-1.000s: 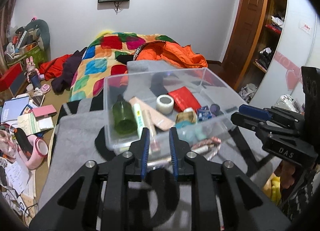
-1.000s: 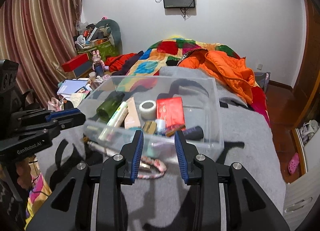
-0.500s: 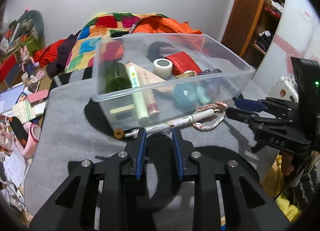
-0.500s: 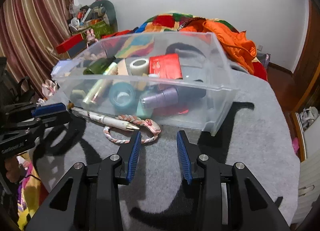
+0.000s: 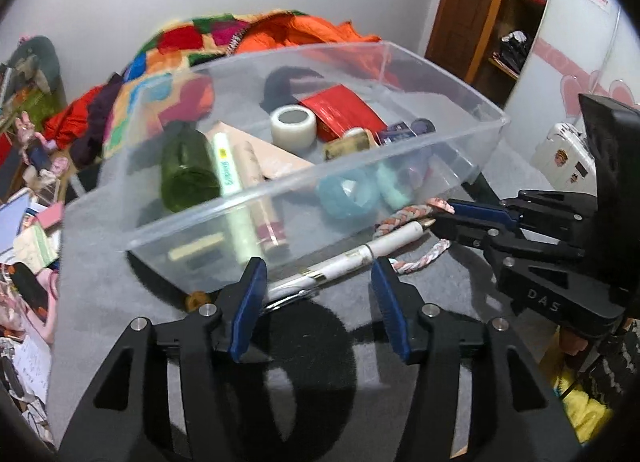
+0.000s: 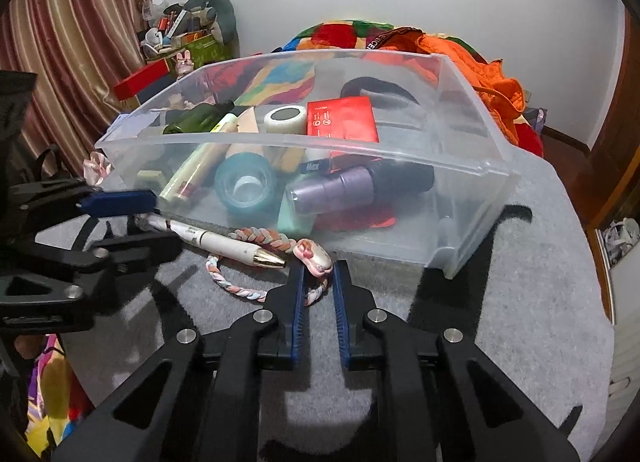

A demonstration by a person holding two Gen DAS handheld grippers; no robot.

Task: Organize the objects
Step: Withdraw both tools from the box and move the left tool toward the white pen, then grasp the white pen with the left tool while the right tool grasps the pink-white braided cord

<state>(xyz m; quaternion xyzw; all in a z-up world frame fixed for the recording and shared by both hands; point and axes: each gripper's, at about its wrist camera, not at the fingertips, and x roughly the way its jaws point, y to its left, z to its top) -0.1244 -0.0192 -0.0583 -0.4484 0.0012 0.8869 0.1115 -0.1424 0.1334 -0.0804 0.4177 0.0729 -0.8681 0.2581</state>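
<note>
The braided cord [image 6: 256,238] lies limp and light on the grey worktop [image 6: 520,302] against the clear bin's [image 6: 472,198] near wall, best pinched at its pink charm end. Our right claw [image 6: 319,294] has just been closing and now clamps there; our left claw [image 5: 318,294] (jaws just opening, nothing gripped) straddles the white pen [image 5: 360,258].

White pen [image 6: 224,243] flat beside clear bin [image 6: 472,166]; braided cord [image 6: 256,236] looped under pen tip.
</note>
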